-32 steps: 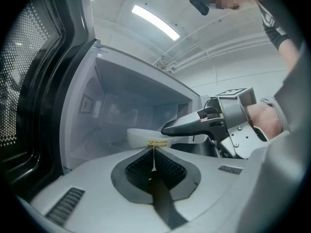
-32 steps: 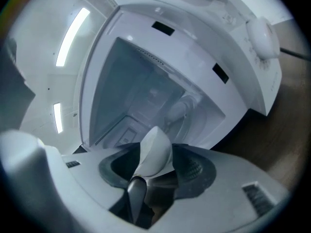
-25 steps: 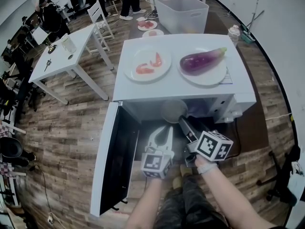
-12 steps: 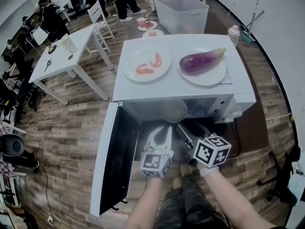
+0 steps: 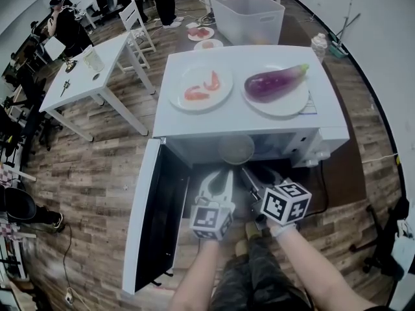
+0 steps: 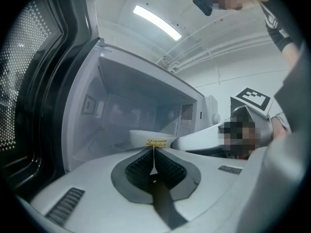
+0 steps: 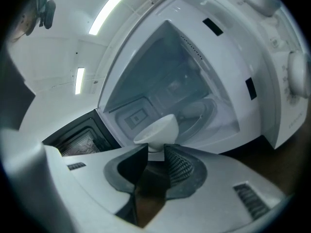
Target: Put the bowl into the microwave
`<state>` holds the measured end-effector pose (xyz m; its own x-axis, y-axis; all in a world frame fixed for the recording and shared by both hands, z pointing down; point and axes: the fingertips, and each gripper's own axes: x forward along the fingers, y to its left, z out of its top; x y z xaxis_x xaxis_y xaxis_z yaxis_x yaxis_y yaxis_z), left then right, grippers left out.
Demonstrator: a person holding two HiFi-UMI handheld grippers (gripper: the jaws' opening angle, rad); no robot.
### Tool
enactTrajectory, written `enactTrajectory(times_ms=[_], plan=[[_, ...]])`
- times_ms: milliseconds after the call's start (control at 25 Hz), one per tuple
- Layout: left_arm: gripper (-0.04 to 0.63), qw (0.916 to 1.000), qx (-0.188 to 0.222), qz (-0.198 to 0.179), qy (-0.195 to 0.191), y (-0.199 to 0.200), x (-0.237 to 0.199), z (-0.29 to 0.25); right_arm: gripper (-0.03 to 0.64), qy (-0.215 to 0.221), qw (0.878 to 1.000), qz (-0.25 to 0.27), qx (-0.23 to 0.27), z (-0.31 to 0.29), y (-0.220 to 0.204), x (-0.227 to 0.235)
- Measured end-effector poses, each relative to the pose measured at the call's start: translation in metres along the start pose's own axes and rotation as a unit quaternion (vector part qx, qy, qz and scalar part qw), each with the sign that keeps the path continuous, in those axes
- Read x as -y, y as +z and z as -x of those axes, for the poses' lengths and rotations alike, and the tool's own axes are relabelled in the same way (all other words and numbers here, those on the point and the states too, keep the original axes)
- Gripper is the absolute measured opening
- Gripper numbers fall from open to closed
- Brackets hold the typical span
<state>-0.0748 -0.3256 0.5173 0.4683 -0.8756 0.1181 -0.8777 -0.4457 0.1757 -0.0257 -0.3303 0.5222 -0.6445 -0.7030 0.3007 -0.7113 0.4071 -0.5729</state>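
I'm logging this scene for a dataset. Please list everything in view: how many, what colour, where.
microwave: one, white, centre; door open to the left
bowl: one, white, in the microwave's opening
left plate: one, white, on top of the microwave
red-orange food pieces: two, on the left plate
right plate: one, white, on top of the microwave
eggplant: one, purple, on the right plate
bin: one, pale, behind the microwave
table: one, white, far left
chair: one, white, beside the table
floor: brown wood pattern
left hand-held gripper: one, white, jaws together, empty
right hand-held gripper: one, white, jaws apart and just been closing; bowl beyond the tips, nothing clamped
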Motion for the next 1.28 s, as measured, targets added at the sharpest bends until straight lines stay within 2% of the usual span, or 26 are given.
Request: enactTrajectory(times_ms=[1280], plan=[[0.009,0.9999,-0.011,0.006,-0.001,0.0,-0.009,-0.018,0.094,-0.018,0.999,-0.032,0.007,-0.026,0.008,0.011]])
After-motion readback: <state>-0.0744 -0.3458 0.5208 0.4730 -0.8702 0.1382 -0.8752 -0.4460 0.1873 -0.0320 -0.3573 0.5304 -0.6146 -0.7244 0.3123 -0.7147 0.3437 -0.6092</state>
